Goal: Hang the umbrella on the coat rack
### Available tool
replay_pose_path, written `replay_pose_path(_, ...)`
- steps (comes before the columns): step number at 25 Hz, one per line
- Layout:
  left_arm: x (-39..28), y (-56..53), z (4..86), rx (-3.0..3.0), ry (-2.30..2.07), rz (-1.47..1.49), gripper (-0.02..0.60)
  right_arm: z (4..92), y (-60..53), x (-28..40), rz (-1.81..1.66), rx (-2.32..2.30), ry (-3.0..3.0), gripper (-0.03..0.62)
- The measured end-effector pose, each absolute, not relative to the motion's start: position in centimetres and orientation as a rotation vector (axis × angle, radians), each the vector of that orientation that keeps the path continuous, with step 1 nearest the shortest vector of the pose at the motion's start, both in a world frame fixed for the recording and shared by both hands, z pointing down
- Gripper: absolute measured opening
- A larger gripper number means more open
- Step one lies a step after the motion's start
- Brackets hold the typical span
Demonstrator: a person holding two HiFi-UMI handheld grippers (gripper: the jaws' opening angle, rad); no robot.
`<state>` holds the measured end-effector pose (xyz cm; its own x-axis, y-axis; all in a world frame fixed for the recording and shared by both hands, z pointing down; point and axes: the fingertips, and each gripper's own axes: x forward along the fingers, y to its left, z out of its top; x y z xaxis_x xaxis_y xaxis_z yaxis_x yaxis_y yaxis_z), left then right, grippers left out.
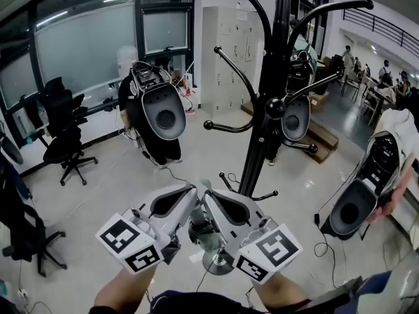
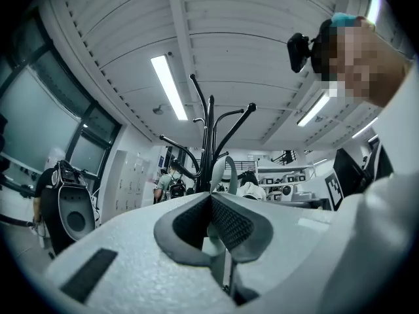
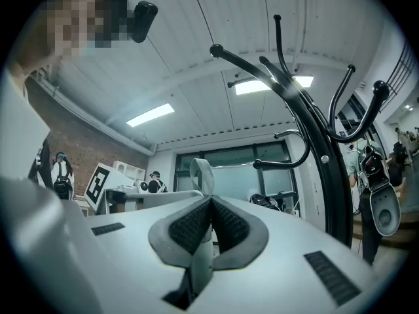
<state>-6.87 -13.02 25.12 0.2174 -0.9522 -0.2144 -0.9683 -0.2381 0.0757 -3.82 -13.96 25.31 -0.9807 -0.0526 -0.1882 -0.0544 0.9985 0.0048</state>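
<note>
While the two grippers meet tip to tip low in the head view, the left gripper (image 1: 188, 198) and the right gripper (image 1: 213, 200) clamp the same thing from either side: the grey folded umbrella (image 1: 204, 231), which hangs straight down beneath them over the pale floor (image 1: 118, 175). In the left gripper view the left gripper (image 2: 211, 198) has its dark ribbed pads pressed together on a pale strap loop (image 2: 221, 169) that rises above the jaw tips; the right gripper view shows the right gripper (image 3: 211, 205) closed in the same way on that strap loop (image 3: 203, 174), with a pale band running down between the pads. The strap seems to belong to the umbrella's top end, though the joint itself is hidden behind the jaws. The black coat rack (image 1: 273, 90) stands just beyond the grippers and a little to the right, its curved, ball-tipped arms spreading above and to both sides; none of them touches the umbrella. The coat rack (image 2: 208, 129) shows straight ahead of the left gripper, and the coat rack (image 3: 317, 142) stands right of the right gripper's jaws. Well behind, a black office chair (image 1: 65, 142) stands to the left near the windows.
</note>
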Motion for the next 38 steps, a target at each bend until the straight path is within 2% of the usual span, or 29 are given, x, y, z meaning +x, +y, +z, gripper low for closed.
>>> replay_pose_path(29, -13.5, -22.3, 21.5, -2.736, 1.368, 0.414, 0.011, 21.9, -22.1, -10.7, 0.103, -0.611, 2.877, 0.009)
replay_pose_path(38, -13.1, -24.4, 21.1, -2.839, 1.205, 0.438, 0.011, 21.5, -23.7, -10.4, 0.114, -0.795, 2.839, 0.009)
